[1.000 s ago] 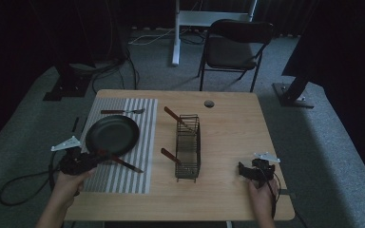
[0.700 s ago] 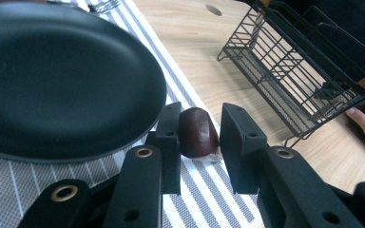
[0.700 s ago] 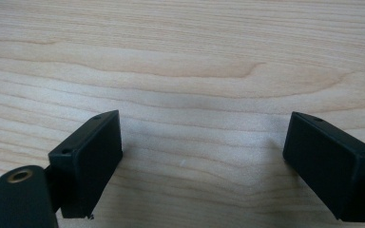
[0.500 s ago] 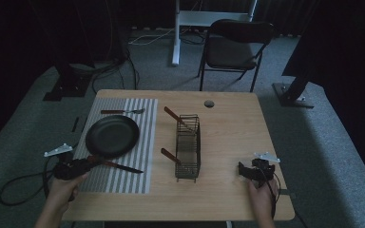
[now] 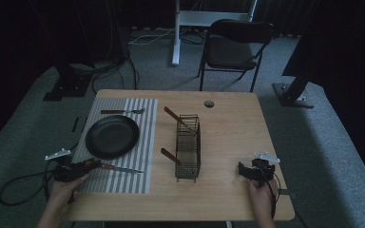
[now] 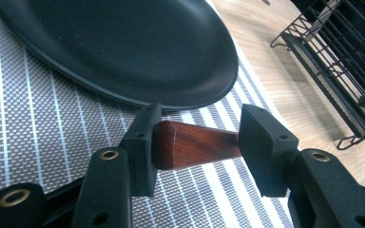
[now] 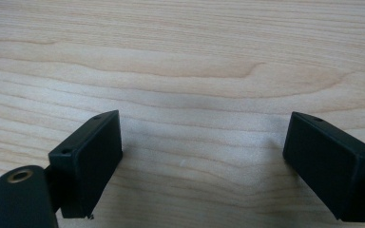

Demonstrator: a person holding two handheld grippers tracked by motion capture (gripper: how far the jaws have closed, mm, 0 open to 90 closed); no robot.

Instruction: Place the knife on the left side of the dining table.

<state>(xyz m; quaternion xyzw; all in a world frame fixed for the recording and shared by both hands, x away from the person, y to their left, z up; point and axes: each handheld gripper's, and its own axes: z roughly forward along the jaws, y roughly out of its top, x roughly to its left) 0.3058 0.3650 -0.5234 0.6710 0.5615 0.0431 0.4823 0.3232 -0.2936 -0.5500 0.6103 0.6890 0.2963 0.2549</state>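
A knife with a brown wooden handle lies on the striped placemat, just in front of a black plate. My left gripper holds that handle between its jaws at the mat's front left corner. In the left gripper view the jaws press the handle from both sides, with the plate right behind. My right gripper rests low over bare wood near the table's front right, jaws wide apart with nothing between them.
A black wire rack stands mid-table with two wooden-handled utensils poking out of it. A fork lies at the mat's far edge. A cable grommet sits near the back edge; a chair stands beyond.
My left gripper has drawn back toward the front left corner, pulling the knife slightly that way along the mat. The right gripper has stayed put.
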